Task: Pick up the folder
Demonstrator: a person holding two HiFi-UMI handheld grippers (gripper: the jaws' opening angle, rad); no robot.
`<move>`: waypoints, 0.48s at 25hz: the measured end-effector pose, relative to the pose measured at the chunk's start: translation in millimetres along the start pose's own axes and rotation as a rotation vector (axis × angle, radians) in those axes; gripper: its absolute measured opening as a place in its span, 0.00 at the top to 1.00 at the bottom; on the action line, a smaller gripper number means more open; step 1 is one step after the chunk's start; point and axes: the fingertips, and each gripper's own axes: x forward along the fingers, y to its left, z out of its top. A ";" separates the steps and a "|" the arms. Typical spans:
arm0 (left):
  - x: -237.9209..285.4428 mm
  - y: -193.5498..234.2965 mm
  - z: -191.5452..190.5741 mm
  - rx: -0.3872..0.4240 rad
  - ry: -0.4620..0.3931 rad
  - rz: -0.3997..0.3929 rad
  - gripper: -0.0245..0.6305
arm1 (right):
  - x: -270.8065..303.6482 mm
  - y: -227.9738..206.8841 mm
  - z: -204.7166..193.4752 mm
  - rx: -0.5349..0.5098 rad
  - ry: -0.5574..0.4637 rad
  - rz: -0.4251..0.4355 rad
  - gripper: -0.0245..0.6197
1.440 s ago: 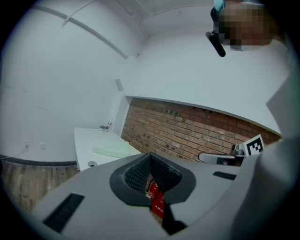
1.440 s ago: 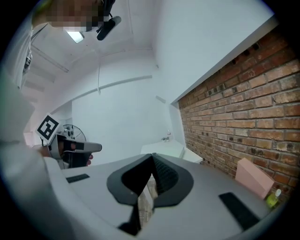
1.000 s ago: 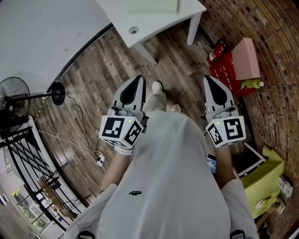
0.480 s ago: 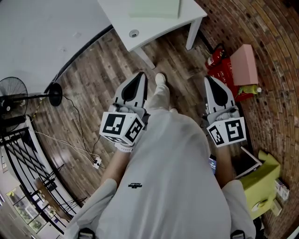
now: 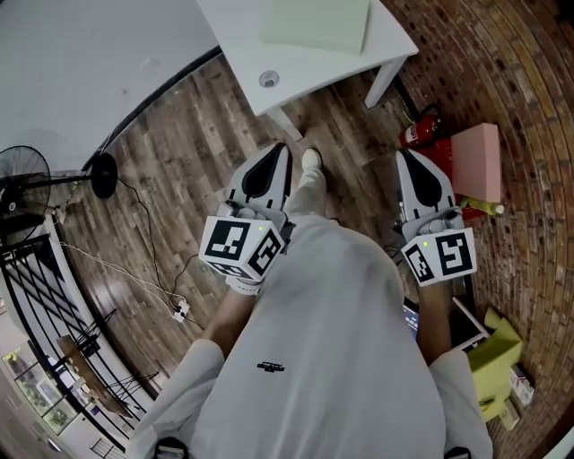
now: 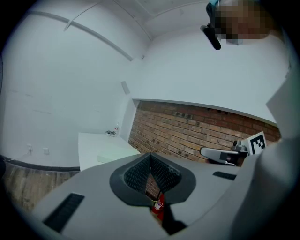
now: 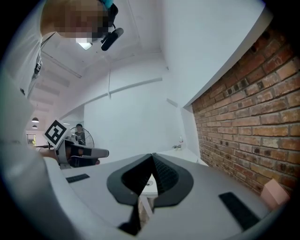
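The white table [image 5: 238,36] has drawn nearer; the pale green flat folder [image 5: 316,22] lies on its top, beyond my left gripper [image 5: 282,151] and right gripper [image 5: 404,157], both with jaws together and empty, so I'm only approaching

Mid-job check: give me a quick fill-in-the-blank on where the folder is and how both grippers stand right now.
The folder lies flat on the white table, and its colour is pale ____.
The left gripper has its jaws ____, with nothing between them.
The right gripper is shut and holds ____.
The red fire extinguisher is on the floor on the person's ____ side.
Missing words: green; shut; nothing; right.
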 end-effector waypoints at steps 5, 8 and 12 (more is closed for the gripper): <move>40.2 35.8 18.8 -0.012 0.014 0.004 0.93 | 55.4 -20.8 12.4 0.006 0.017 0.000 0.95; 66.3 59.2 33.5 -0.023 0.019 0.002 0.93 | 90.8 -32.7 17.7 0.007 0.035 -0.008 0.95; 98.2 91.6 53.8 -0.041 0.020 -0.018 0.93 | 136.5 -41.8 28.6 0.000 0.052 -0.024 0.95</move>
